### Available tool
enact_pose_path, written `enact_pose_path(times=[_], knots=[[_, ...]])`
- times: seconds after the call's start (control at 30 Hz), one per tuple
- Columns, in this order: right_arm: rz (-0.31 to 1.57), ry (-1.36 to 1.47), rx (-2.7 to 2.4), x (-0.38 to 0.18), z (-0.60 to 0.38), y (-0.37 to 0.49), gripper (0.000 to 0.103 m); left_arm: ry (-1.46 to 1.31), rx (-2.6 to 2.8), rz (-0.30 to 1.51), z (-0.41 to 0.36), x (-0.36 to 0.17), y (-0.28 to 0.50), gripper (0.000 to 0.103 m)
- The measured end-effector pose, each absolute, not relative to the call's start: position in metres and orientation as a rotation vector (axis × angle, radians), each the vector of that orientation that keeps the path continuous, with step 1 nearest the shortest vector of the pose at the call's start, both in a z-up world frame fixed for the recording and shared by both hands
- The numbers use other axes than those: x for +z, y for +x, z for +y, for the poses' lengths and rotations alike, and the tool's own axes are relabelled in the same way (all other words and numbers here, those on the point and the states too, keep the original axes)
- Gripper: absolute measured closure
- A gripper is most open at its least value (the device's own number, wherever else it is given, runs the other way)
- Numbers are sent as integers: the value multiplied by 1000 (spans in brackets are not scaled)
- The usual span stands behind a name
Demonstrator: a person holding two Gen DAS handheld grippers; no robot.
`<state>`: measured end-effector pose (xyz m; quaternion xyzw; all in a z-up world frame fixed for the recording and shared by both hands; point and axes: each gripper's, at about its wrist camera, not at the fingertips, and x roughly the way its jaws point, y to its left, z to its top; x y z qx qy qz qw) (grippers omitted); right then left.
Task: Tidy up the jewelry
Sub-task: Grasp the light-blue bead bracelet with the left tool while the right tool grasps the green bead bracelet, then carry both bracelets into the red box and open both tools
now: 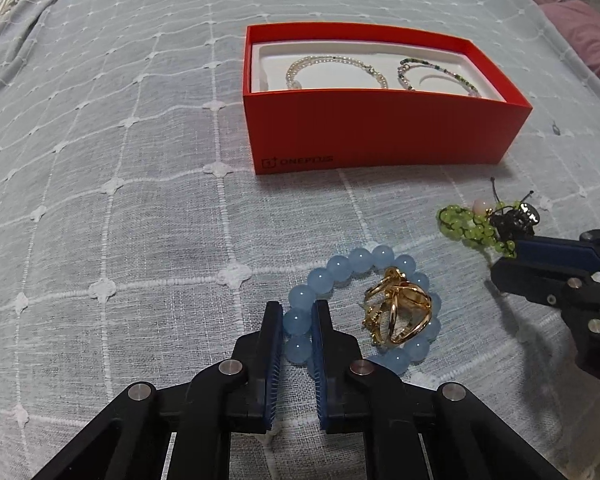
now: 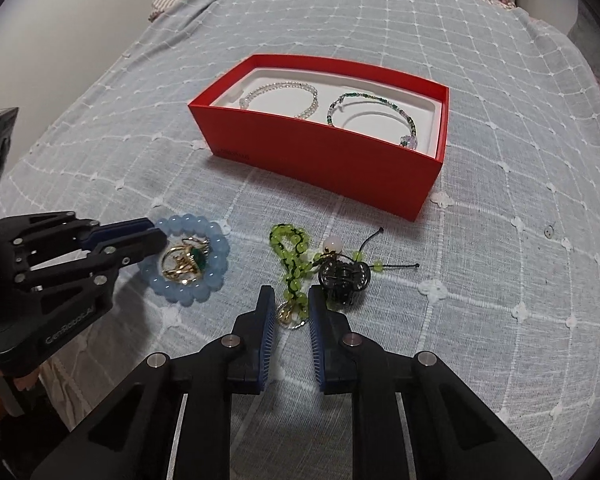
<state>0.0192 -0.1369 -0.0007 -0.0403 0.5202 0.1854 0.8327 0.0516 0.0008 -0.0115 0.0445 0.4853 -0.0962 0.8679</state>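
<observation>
A red OnePlus box [image 1: 380,132] sits open on a pale blue-grey bedspread [image 1: 120,160] stitched with a white grid; its long axis runs across the left wrist view, and in the right wrist view it slants from nearer left to farther right; inside, on a white tray [image 2: 260,76], a pearl bracelet [image 1: 332,70] lies in the left half and a bracelet of small green and mixed beads [image 1: 440,76] in the right half, side by side and apart. In front of the box, near the grippers, a light blue bead bracelet [image 1: 340,268] lies flat as a ring on the cloth, and a cluster of gold rings [image 1: 400,312] sits inside it, one of them showing a green stone in the right wrist view. The left gripper [image 1: 296,312] straddles the near-left arc of that bracelet, a blue bead between its blue-padded fingers [image 1: 274,340]; the pads stand close beside the bead, yet whether they press on it I cannot tell. To the right lies a green bead bracelet on black cord [image 2: 292,264], folded into a narrow loop whose long axis runs away from the right gripper [image 2: 290,308] toward the box; a pale pink bead [image 2: 334,245] and loose cord ends trail to its right, and a dark hair claw clip [image 2: 344,276] rests just beside it, touching the cord. The right gripper's fingers are parted on either side of the loop's near end, where a small clear ornament [image 2: 290,316] lies; they do not close on it.
</observation>
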Motion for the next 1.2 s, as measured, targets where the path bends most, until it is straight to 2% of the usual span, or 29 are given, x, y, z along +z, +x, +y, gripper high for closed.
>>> enact_pose_path(times=[0.23, 0.37, 1.2], knots=[[1105, -112, 389, -8, -131, 28, 85, 90, -199, 1018, 2, -12, 52, 94], [1084, -144, 382, -4, -127, 25, 93, 82, -196, 1017, 4, -11, 52, 94], [925, -2, 457, 72, -148, 1, 93, -117, -270, 864, 32, 48, 44, 94]])
